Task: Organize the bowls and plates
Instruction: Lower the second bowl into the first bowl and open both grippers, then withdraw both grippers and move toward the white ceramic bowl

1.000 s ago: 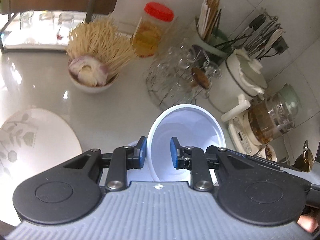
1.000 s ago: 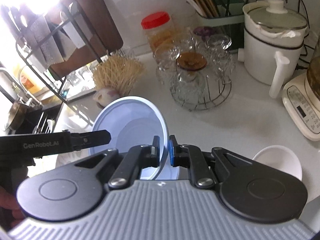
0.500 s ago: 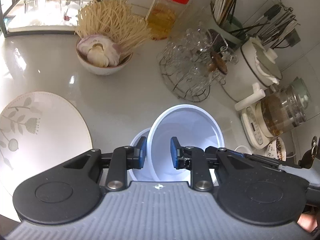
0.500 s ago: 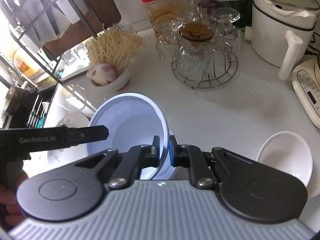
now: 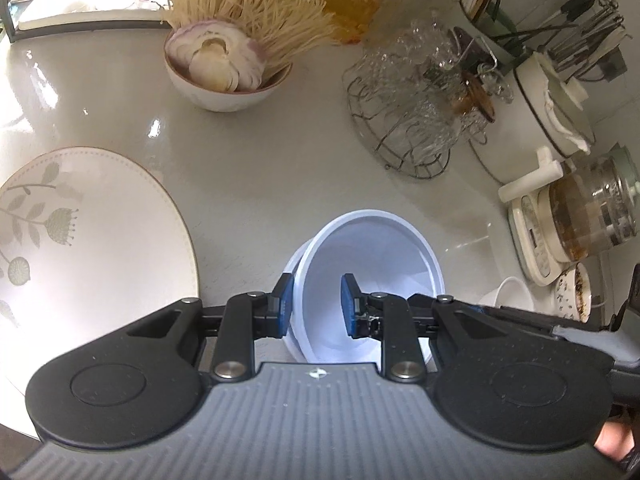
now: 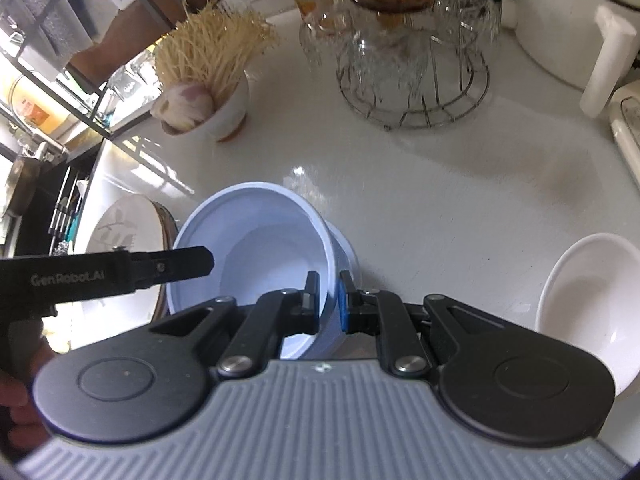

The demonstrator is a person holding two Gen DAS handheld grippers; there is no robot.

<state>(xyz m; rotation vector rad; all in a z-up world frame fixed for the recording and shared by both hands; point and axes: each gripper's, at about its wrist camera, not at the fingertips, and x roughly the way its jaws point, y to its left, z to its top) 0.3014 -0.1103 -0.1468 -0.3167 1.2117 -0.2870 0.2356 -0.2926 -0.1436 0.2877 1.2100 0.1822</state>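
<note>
A light blue bowl (image 5: 384, 248) hangs tilted between my two grippers, low over a second blue bowl (image 5: 294, 260) that stands on the counter. It is partly nested in that one; whether the two touch I cannot tell. My left gripper (image 5: 316, 306) is shut on the near left rim, one pad outside and one inside. In the right wrist view my right gripper (image 6: 329, 306) is shut on the right rim of the held bowl (image 6: 264, 248), with the lower bowl (image 6: 347, 250) showing just behind. The left gripper's finger (image 6: 176, 266) reaches the opposite rim.
A large leaf-patterned plate (image 5: 80, 240) lies left of the bowls. A small white bowl (image 6: 588, 292) sits to the right. Further back stand a bowl of noodles and onion (image 5: 224, 68), a wire rack of glasses (image 5: 416, 112), a white pot (image 5: 548, 112) and a glass kettle (image 5: 592, 212).
Both grippers have come down toward the counter with the blue bowl in them. A second blue bowl came into view underneath, and the held bowl now sits low over it.
</note>
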